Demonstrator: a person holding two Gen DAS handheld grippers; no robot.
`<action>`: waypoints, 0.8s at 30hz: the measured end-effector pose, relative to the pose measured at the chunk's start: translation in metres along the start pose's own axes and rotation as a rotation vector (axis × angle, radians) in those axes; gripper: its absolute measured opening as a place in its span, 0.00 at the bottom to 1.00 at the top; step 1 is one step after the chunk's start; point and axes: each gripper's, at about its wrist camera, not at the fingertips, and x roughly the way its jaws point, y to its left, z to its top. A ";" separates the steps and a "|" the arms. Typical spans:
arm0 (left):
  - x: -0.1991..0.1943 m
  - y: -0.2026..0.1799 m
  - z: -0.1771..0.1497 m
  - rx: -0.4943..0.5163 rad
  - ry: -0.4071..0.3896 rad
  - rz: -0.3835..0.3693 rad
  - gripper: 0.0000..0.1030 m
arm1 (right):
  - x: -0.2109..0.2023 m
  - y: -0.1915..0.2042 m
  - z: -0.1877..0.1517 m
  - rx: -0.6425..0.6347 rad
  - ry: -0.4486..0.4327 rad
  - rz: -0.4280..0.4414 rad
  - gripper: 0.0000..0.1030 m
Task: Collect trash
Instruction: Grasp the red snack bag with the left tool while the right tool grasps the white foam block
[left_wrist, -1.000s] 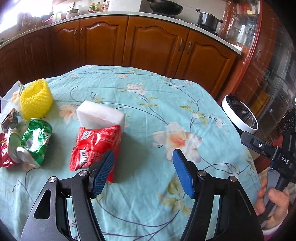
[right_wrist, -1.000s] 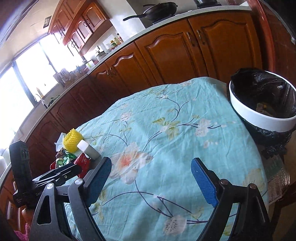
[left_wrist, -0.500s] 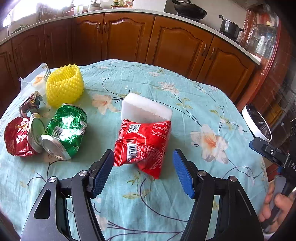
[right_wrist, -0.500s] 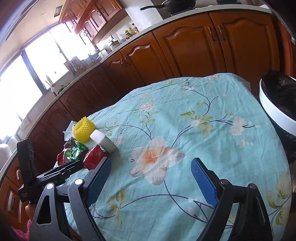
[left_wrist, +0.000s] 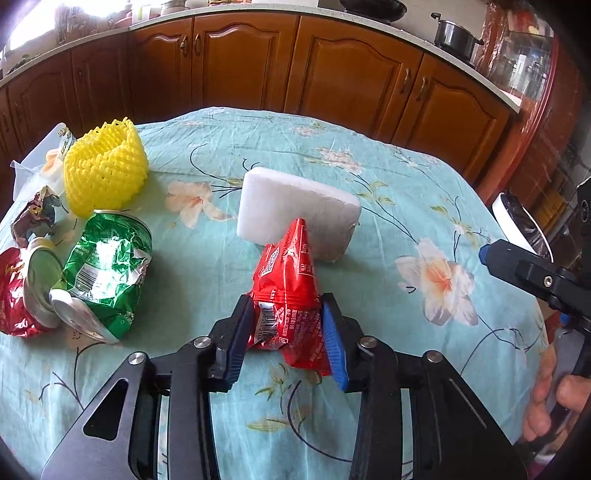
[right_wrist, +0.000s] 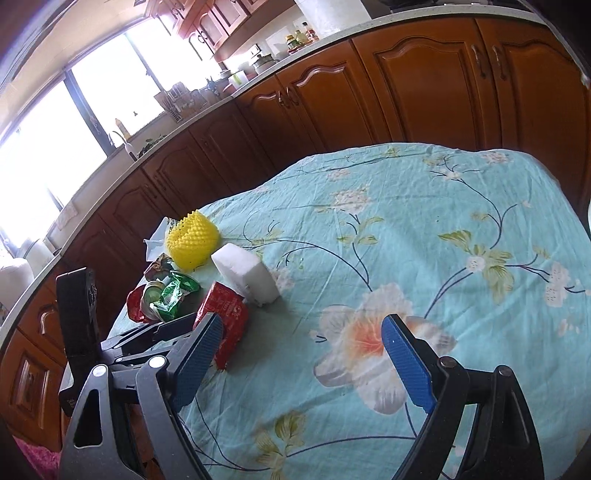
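Note:
My left gripper (left_wrist: 288, 328) is shut on a red snack wrapper (left_wrist: 288, 291), which stands crumpled between the blue pads on the floral tablecloth (left_wrist: 369, 166). The wrapper also shows in the right wrist view (right_wrist: 227, 314). Just behind it lies a white foam block (left_wrist: 299, 210). A crushed green can (left_wrist: 103, 273), a red wrapper (left_wrist: 11, 295), a yellow foam net (left_wrist: 105, 166) and a clear plastic wrapper (left_wrist: 44, 162) lie to the left. My right gripper (right_wrist: 299, 363) is open and empty above the table, right of the left gripper.
A white-rimmed bin with a black liner (left_wrist: 517, 225) stands off the table's right edge. Wooden kitchen cabinets (left_wrist: 240, 62) run behind the table. The right gripper's body (left_wrist: 535, 277) and the person's hand (left_wrist: 554, 398) show at the right in the left wrist view.
My left gripper has moved forward and closed on the red snack wrapper, squeezing it upright. The right gripper has swung left, and the bin has left its view.

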 end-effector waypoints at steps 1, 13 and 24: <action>-0.001 0.002 0.001 -0.003 -0.001 -0.009 0.21 | 0.004 0.001 0.001 -0.003 0.005 0.003 0.87; -0.029 0.042 0.007 -0.103 -0.036 -0.024 0.19 | 0.073 0.033 0.020 -0.141 0.103 0.050 0.73; -0.029 0.056 0.006 -0.135 -0.032 -0.013 0.19 | 0.113 0.062 0.022 -0.292 0.153 0.026 0.41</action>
